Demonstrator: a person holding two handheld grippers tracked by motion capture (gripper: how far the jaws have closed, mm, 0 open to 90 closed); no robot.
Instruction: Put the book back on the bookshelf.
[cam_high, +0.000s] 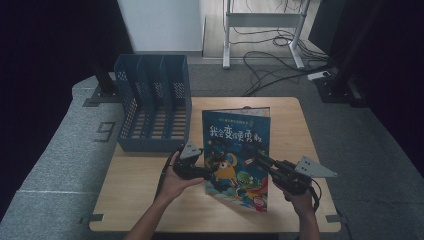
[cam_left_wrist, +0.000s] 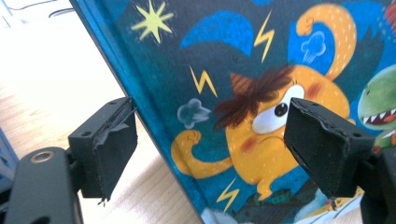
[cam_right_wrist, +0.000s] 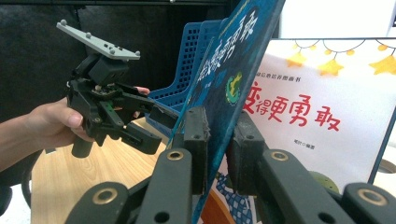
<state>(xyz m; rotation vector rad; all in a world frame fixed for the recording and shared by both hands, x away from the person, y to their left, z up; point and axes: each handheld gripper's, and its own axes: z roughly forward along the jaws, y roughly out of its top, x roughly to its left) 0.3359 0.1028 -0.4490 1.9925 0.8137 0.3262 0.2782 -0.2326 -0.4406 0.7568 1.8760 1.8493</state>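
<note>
Far left on the light wooden table (cam_high: 135, 185): blue perforated plastic file rack (cam_high: 152, 102) with upright dividers, standing at the back left corner. Just right of it, near the front: left gripper (cam_high: 204, 173), black, grey three-cornered plate on top, held in the left hand (cam_high: 175, 181); jaws spread wide, straddling the left edge of the cover, closed on nothing. Centre: dark blue illustrated children's picture book (cam_high: 237, 155) with an orange cartoon creature on the cover, held up off the table, cover partly opened. Right: right gripper (cam_high: 261, 160), jaws pinched tight on the cover's right edge, pads (cam_right_wrist: 198, 140) pressed to either face.
</note>
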